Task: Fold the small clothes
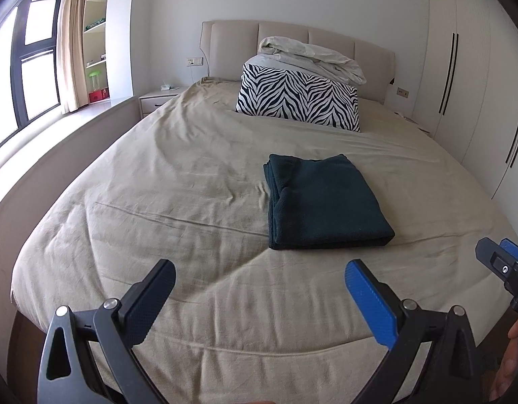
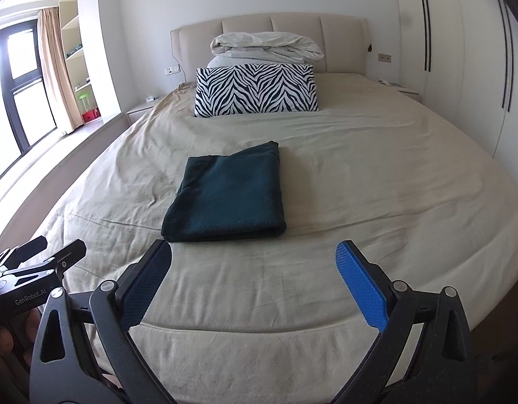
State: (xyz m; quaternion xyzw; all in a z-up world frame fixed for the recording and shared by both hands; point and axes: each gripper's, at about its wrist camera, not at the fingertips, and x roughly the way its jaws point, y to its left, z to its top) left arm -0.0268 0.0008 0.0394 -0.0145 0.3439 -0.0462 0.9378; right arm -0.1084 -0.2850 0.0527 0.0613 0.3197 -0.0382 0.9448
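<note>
A dark teal garment [image 1: 322, 202] lies folded into a neat rectangle on the beige bed sheet [image 1: 178, 181], right of centre in the left wrist view. In the right wrist view the same folded garment [image 2: 228, 192] sits left of centre. My left gripper [image 1: 259, 271] is open above the bed's near edge, short of the garment, with nothing between its fingers. My right gripper [image 2: 253, 252] is also open and empty, just in front of the garment's near edge. Each gripper shows at the other view's side: the right one [image 1: 501, 262], the left one [image 2: 50, 249].
A zebra-print pillow [image 2: 255, 89] and a rolled pale duvet [image 2: 265, 45] lie at the padded headboard [image 2: 269, 23]. White wardrobe doors [image 2: 460, 50] stand at the right. A window, curtain and shelves [image 1: 97, 27] are at the left, with a nightstand [image 1: 158, 99] beside the bed.
</note>
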